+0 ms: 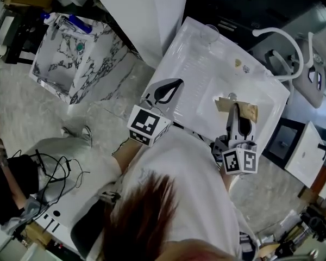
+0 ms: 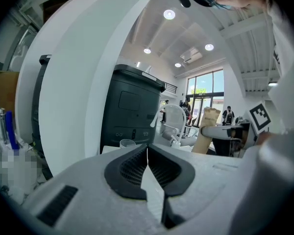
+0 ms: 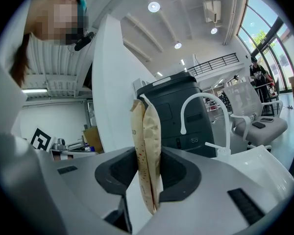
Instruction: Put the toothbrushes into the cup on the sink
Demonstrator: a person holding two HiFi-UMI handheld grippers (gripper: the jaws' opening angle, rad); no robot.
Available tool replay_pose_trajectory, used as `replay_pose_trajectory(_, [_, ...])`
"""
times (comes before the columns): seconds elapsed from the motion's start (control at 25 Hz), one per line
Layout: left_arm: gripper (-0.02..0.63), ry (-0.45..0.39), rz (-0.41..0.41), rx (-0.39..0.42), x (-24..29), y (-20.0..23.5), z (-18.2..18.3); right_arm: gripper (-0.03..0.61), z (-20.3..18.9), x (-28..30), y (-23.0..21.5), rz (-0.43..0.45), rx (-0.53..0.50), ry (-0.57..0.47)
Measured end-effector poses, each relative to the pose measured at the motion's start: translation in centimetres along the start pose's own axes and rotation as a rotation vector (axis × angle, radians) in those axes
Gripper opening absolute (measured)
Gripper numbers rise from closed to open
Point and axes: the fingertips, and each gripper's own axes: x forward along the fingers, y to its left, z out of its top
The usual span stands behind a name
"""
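Both of my tongs are out over the sink (image 1: 195, 64). My left gripper (image 2: 147, 150) is clenched on nothing, its pads meeting with only air ahead of them. My right gripper (image 3: 148, 153) is clamped on two flat tan paper packs (image 3: 148, 126) that stand upright between its pads. I take them for the toothbrushes in their wrappers, though no bristle shows. In the head view they sit above the basin, near the curved white faucet (image 1: 285, 42). The cup (image 1: 211, 32), a clear glass, stands at the sink's far corner, well apart from the packs. I judge this to be the carrying step: the grasp is made and the delivery is not yet done. Next I need to bring the packs above the cup's rim, tip them end-down, and only then let go. Two loose packs at a narrow mouth could snag or knock the glass over.
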Motion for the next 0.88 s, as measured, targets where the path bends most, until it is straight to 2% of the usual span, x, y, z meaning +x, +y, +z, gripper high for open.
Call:
replay_pose_trajectory(0.36, [0.017, 0.005, -0.042, -0.009, -0.3, 0.8, -0.5, 0.107, -0.4, 0.7, 1.2, -0.014, -0.013, -0.001])
replay_pose_trajectory(0.88, [0.017, 0.043, -0.067, -0.038, -0.3, 1.0, -2.7, 0.107, 1.4, 1.1, 1.0, -0.048, -0.056, -0.072])
